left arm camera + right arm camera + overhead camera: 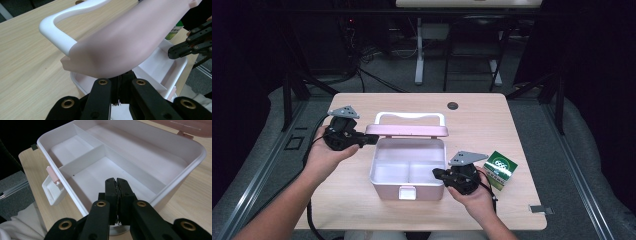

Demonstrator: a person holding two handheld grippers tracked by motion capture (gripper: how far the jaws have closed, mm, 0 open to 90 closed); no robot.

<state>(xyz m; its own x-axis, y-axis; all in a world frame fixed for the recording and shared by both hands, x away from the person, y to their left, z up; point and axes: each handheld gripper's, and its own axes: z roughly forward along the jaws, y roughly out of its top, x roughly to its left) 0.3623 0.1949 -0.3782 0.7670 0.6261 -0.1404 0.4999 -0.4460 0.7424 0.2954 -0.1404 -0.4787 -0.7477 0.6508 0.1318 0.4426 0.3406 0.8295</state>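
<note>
A pink box (388, 186) stands open mid-table, its white inside split by dividers (85, 160). Its pink lid (407, 130) with a white handle (409, 116) is tipped up at the back. My left gripper (368, 139) is shut, its tips at the lid's left corner; in the left gripper view the lid (130, 42) hides the tips of the left gripper (120, 81), so I cannot tell whether they only touch it. My right gripper (438, 173) is shut with nothing in it, at the box's right wall. The right gripper (116, 181) hangs over a front compartment.
A small green carton (500, 167) lies on the table right of the box, just behind my right hand. The box's white latch (407, 192) hangs at its front wall. A round cable hole (453, 105) sits near the table's far edge.
</note>
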